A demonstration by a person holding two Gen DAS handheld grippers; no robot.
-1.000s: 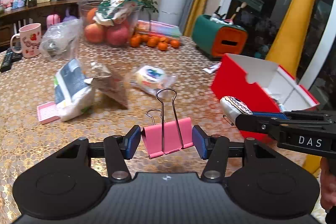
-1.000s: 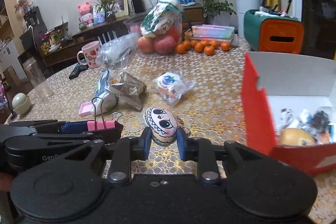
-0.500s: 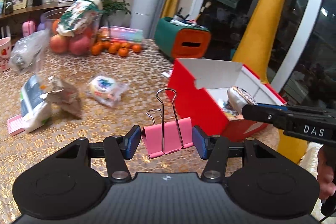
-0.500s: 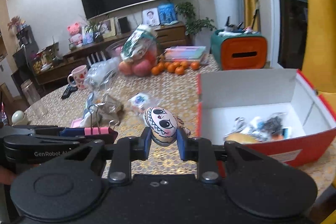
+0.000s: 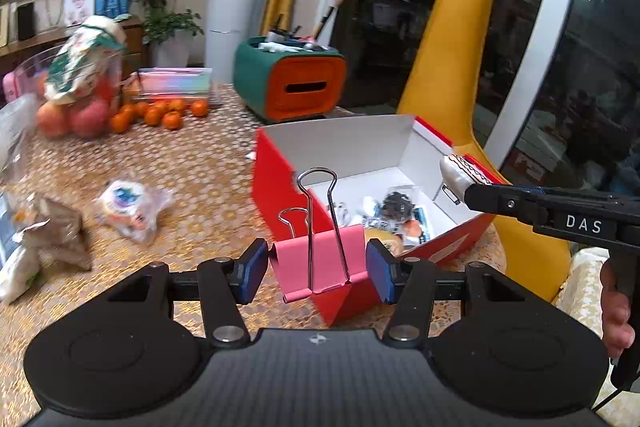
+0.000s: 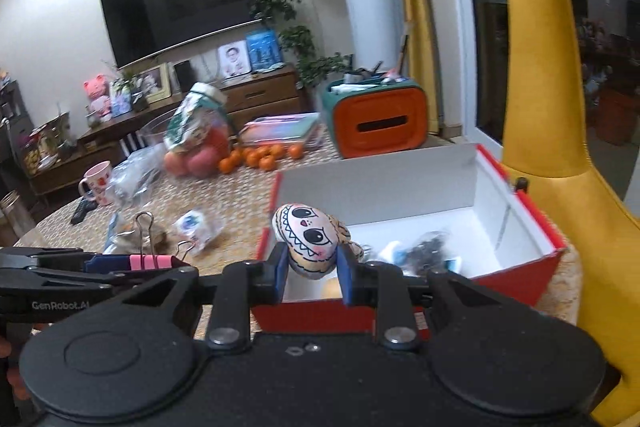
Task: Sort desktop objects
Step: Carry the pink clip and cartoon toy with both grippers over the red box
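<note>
Both grippers are held in the air and tilted downward, close to the open red box [image 5: 280,187] that stands on the table with the golden patterned cloth [image 5: 208,179]. The left gripper [image 5: 316,269] pinches a pink binder clip [image 5: 320,259] between its two blue pads [image 5: 250,269]; the pads press on the two ends of the clip, so its long body lies across, from pad to pad. Its two wire handles point upward and a little away from the camera, one long and one short. The clip hangs in front of the near corner of the box, above the table. The right gripper [image 6: 310,269] pinches a small painted keychain charm [image 6: 308,239] with big black eyes and a zigzag mouth. The charm is egg-shaped, and its long axis leans up and to the left in the right wrist view, with the face turned toward the camera. It is held above the near wall of the box, over the small things [image 6: 424,247] that lie on the white floor inside. In the left wrist view the right gripper reaches in from the right side, and fingers of the person's hand [image 5: 616,307] wrap its handle.
</note>
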